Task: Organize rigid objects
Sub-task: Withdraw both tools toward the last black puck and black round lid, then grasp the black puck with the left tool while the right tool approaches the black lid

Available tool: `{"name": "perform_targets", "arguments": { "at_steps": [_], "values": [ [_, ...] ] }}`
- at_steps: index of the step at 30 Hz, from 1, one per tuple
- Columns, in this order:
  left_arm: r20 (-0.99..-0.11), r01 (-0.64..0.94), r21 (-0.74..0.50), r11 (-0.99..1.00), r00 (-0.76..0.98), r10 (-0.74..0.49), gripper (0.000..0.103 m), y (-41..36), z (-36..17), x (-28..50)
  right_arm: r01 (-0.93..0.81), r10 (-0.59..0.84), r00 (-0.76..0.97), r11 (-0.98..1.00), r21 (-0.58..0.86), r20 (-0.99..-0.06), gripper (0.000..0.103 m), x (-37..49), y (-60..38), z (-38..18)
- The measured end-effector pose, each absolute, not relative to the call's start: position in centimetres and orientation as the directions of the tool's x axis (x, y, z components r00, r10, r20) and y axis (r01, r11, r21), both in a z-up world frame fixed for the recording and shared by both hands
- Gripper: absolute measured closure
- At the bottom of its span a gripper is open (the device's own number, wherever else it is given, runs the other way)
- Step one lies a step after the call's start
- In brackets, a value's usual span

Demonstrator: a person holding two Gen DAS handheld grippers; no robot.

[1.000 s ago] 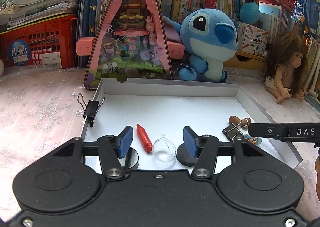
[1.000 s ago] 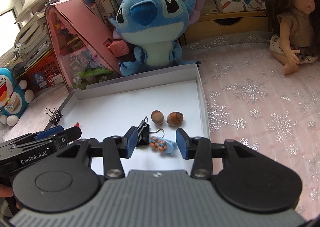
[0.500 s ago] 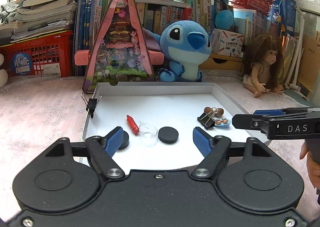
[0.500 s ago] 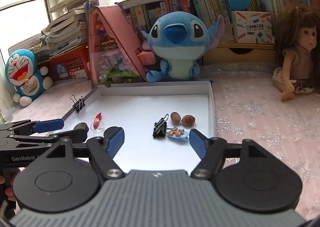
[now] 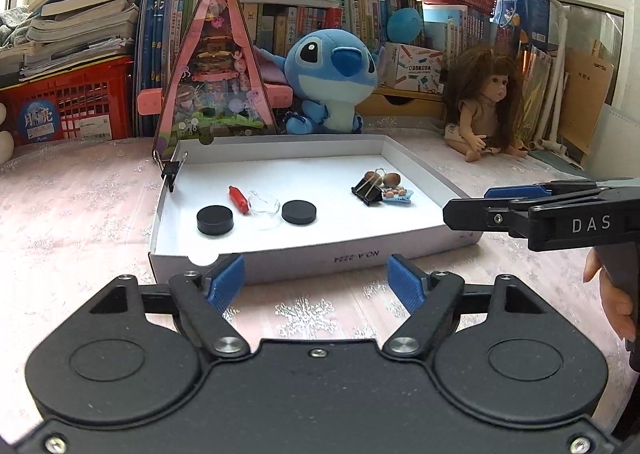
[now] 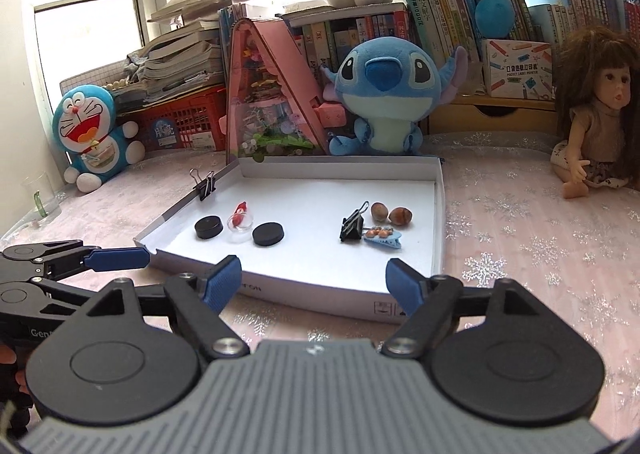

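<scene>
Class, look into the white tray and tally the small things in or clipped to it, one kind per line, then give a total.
Black round discs: 2
Black binder clips: 2, one clipped to the white tray's left rim, one lying inside
Brown nuts: 2
Red toy piece: 1
Clear dome: 1
Blue hair clip: 1
Total: 9

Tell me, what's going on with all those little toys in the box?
A person is sorting small things in a white box with two hand-held grippers. Both the left gripper and right gripper are open, holding nothing, outside the box's near edge; their jaws have just been opening. Two black discs, a binder clip and nuts lie inside.
</scene>
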State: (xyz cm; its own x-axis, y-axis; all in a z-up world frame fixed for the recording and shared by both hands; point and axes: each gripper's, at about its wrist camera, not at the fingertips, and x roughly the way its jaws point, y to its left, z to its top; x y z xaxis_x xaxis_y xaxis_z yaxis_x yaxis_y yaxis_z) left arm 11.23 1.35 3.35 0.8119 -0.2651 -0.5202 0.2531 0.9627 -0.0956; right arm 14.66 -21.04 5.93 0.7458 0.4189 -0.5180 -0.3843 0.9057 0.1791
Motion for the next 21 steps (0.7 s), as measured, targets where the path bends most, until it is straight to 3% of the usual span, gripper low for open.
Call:
{"name": "perform_targets", "arguments": {
  "at_steps": [21],
  "values": [
    [-0.557,0.335,-0.079,0.939,0.766,-0.320,0.026,1.0,1.5,4.9,-0.472,0.408,0.752,0.882,0.009,-0.519,0.013,7.2,-20.1,3.6]
  ]
}}
